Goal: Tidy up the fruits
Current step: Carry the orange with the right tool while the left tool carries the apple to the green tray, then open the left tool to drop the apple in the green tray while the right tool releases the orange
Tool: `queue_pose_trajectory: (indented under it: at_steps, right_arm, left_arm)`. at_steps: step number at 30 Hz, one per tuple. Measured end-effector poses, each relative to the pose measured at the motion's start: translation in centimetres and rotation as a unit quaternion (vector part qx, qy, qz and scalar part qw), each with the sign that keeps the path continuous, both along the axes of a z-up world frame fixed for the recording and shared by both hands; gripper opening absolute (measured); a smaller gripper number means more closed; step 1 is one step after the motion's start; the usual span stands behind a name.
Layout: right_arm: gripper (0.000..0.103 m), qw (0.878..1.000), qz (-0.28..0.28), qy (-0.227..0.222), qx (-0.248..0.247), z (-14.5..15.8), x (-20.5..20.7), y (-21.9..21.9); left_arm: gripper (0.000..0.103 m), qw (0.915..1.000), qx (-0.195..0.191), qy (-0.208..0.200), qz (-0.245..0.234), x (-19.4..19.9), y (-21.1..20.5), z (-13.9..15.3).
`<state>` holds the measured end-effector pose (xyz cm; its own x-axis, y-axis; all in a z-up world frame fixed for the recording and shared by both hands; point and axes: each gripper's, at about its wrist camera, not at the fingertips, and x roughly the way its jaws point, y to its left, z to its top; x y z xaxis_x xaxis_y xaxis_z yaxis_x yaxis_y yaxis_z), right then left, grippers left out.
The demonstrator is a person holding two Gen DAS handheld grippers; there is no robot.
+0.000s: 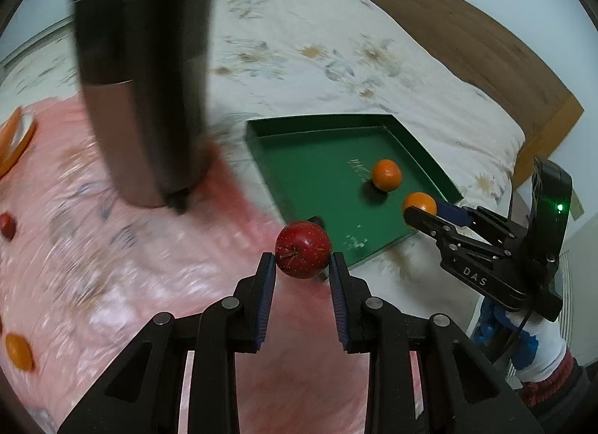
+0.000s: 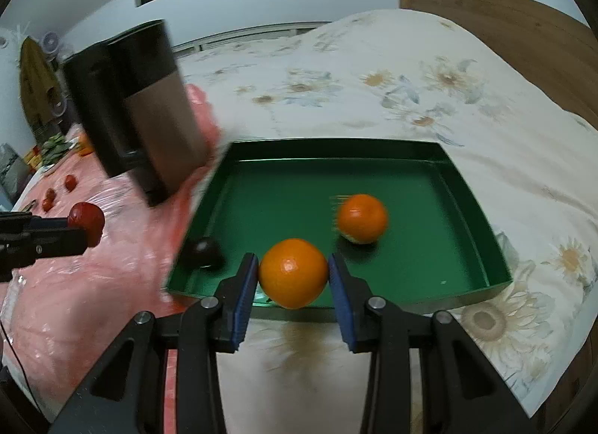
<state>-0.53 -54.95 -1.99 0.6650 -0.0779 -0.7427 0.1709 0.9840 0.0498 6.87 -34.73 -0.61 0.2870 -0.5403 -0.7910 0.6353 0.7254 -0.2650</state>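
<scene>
My left gripper [image 1: 302, 256] is shut on a small red apple [image 1: 303, 249], held above the pink sheet just short of the green tray's [image 1: 321, 187] near corner. My right gripper [image 2: 293, 273] is shut on an orange [image 2: 293, 272] over the near edge of the green tray [image 2: 429, 209]. A second orange [image 2: 361, 218] lies loose on the tray floor, also seen as the orange [image 1: 386, 175] in the left wrist view. The right gripper [image 1: 420, 209] with its orange [image 1: 419, 203] shows at the tray's right side. The left gripper [image 2: 84, 226] holds the apple [image 2: 86, 222] at far left.
A tall dark metal cylinder [image 1: 145, 90] stands on the pink sheet [image 1: 93, 247] beside the tray. More small red fruits [image 2: 69, 182] and an orange [image 1: 18, 351] lie on the sheet. A dark round fruit [image 2: 203, 252] rests in the tray's near left corner. A floral duvet [image 2: 373, 90] and wooden headboard [image 1: 467, 41] lie beyond.
</scene>
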Motion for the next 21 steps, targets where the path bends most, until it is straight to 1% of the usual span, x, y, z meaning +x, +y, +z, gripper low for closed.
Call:
queue_pose_trajectory:
  at_steps: [7,12,15,21]
  right_arm:
    - [0.067,0.999,-0.034,0.009,-0.013,-1.3,0.8,-3.1]
    - [0.067,0.999,-0.038,0.016,-0.022,-2.0,1.3,-4.1]
    - [0.067,0.999,-0.039,0.018,-0.021,-2.3,1.5,-4.3]
    - [0.067,0.999,-0.044,0.025,-0.020,-3.0,1.7,-4.6]
  left_arm:
    - [0.025,0.9994,0.017,0.000,-0.032,0.2,-4.9,-1.9]
    - [0.025,0.9982,0.035,-0.010,-0.047,0.1,-7.8,-3.2]
    - [0.025,0.9974,0.045,-0.017,-0.055,0.2,-8.9,-3.7]
    - [0.025,0.9962,0.068,-0.012,-0.053,0.9,-9.8,-5.2]
